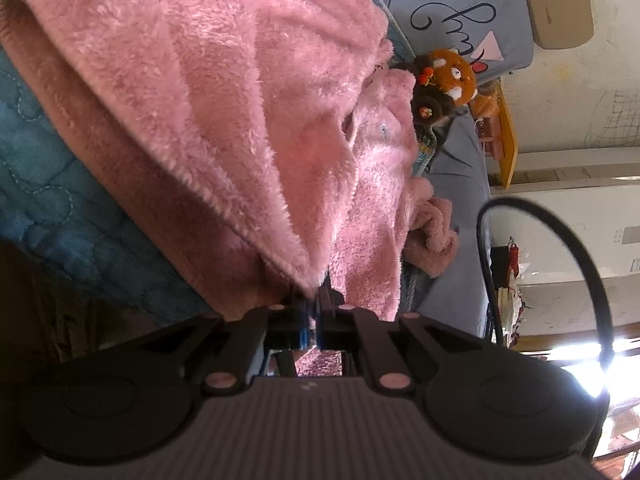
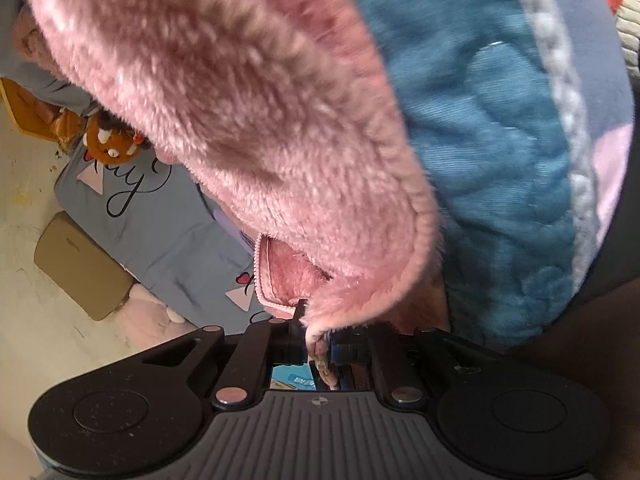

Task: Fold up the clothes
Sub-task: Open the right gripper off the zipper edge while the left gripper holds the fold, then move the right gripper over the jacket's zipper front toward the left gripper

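Observation:
A fluffy pink fleece garment fills most of the left wrist view, draped over a teal quilted bedspread. My left gripper is shut on a corner of its hem, the fabric rising away from the fingers. In the right wrist view the same pink garment hangs close to the lens, with a pink zipper edge showing beneath. My right gripper is shut on another hem corner, fleece pinched between the fingers. More of the garment is bunched further back.
An orange plush toy sits beside a grey-blue pillow with script lettering. A black cable loops at the right. The teal bedspread has a grey trim. A brown cardboard piece leans near the wall.

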Motion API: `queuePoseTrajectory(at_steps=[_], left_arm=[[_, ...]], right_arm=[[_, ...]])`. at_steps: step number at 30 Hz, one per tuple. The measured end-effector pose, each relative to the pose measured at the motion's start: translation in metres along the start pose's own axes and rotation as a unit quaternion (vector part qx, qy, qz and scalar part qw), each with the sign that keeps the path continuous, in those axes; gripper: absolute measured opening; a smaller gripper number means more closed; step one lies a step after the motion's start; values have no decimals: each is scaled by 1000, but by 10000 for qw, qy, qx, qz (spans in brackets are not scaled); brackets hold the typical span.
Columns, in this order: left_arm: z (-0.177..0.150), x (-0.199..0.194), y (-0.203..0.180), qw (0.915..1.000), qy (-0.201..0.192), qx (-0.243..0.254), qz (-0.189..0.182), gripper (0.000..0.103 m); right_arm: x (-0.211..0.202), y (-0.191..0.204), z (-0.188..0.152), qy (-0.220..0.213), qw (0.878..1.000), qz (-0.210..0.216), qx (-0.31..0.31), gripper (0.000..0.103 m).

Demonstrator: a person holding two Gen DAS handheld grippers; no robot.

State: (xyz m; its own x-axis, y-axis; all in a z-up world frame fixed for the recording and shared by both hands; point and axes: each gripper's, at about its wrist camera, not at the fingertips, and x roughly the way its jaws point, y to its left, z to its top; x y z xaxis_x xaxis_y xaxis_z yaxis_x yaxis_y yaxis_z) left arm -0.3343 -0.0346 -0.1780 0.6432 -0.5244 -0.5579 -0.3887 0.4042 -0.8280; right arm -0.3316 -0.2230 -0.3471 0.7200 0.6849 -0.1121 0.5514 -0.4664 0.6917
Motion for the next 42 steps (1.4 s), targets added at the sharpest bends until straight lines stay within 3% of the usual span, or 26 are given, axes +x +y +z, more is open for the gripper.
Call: queuePoseTrajectory(at_steps=[8,10,11,12,16,21,25,26,28,30,33,35,38,42], left_arm=[[-1,-1,1,10000,31,-23,-38,3],[0,-2,3,9999,36,-57,-75,3],[0,-2,4,9999,41,-74,-92,3],[1,-2,5,9999,45,-91,-110,3],[4,-5,9,9996,-3,-193,-223,3],[7,-7,13,9993,-23,-221,-301,3],[8,-7,14,9996,-11,-133,-265,3],[8,-7,14,9996,-4,-114,-256,3],[9,-7,14,9997,11,-76,-240,3],[9,-7,14,9997,18,-39,-228,3],[9,-8,14,9998,11,-11,-201,3],[9,-8,14,9998,6,7,-184,3],[9,-10,15,9999,-1,35,-157,3],[10,-12,16,9999,7,59,-148,3]], right_arm=[[5,2,2,42,9999,-110,-16,12],[2,3,3,88,9998,-163,8,21],[1,4,4,112,9998,-189,20,41],[0,4,4,135,9997,-215,32,51],[-22,13,5,194,9990,-353,-192,51],[-59,19,9,337,9947,-894,-388,45],[-70,58,5,832,9794,-996,-1547,38],[-67,75,1,957,9653,-1110,-2161,34],[-54,115,-10,1178,9080,-1451,-3749,29],[-34,147,-28,1510,8206,-1681,-5249,26],[-4,171,-47,2188,6872,-1808,-6687,25],[13,172,-48,2726,6193,-1979,-7092,25],[33,171,-42,3398,5456,-2235,-7328,25],[50,161,-52,4039,4685,-2209,-7540,26]])
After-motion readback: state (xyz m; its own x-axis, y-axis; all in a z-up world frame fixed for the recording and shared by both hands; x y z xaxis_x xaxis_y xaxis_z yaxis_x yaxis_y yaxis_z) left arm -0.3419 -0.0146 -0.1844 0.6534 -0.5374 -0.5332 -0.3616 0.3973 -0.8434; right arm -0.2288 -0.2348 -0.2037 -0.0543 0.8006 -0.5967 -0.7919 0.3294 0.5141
